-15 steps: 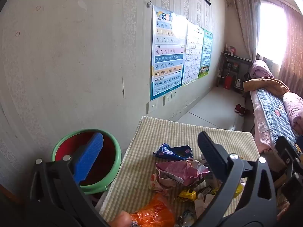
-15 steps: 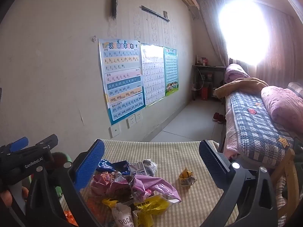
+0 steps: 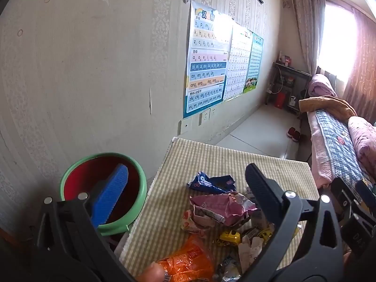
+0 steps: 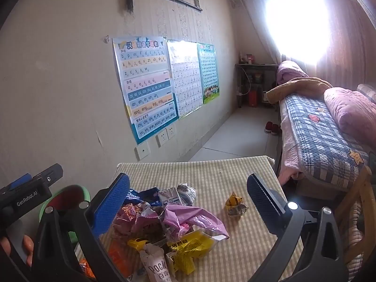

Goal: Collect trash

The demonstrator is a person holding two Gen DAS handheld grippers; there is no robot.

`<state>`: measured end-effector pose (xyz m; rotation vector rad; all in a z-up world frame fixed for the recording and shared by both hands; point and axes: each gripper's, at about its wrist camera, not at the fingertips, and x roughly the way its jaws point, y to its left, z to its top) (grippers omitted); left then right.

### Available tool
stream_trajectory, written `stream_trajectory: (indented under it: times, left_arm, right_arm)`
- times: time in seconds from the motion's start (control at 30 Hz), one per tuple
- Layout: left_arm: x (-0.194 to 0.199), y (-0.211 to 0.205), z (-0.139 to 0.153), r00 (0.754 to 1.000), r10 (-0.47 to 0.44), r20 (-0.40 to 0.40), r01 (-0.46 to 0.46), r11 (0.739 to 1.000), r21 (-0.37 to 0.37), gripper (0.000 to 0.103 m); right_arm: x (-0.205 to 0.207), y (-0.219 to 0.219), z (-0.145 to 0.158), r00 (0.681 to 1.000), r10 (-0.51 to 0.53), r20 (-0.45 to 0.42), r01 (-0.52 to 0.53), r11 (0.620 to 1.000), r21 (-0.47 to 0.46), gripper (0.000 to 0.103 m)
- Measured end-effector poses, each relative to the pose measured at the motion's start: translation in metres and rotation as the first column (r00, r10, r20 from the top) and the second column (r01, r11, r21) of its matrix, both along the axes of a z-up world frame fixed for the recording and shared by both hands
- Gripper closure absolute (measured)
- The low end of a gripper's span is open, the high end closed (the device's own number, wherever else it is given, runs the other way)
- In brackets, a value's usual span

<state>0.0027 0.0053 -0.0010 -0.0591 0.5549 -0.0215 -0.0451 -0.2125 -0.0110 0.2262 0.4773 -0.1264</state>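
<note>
Here both tools tilt downward over the near end of the counter (image 4: 211, 171), each with its jaws spread wide and nothing between the pads. The left tool (image 3: 185, 188) hangs over the counter's left edge: its blue finger (image 3: 110, 197) shows in front of the bin (image 3: 138, 202), a red pail with a green rim standing beside the counter near the wall, while its black finger (image 3: 263, 192) shows over the heap of wrappers (image 3: 221, 209). A fingertip (image 3: 152, 273) shows at the bottom edge, touching an orange packet (image 3: 190, 258). In the right view the right tool (image 4: 188, 199) frames the heap, whose pink bag (image 4: 195, 218), yellow packet (image 4: 190, 246) and white stick pack (image 4: 155, 265) lie between and just below its fingers, untouched. A crumpled yellow wrapper (image 4: 235, 204) lies apart from the heap, nearer the black finger (image 4: 263, 199). The left tool's body and part of a hand (image 4: 25, 244) show at the left, with the bin behind them.
</note>
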Motion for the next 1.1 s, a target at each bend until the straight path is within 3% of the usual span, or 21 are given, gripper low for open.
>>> stream_trajectory:
  times: [1.1]
  left_arm:
    - [0.001,-0.003,-0.018,0.999,-0.006,-0.048,0.006,1.0,0.006,0.005]
  right_arm:
    - [-0.004,0.0,-0.002,1.0,-0.002,-0.018,0.002,1.0,0.025,0.007]
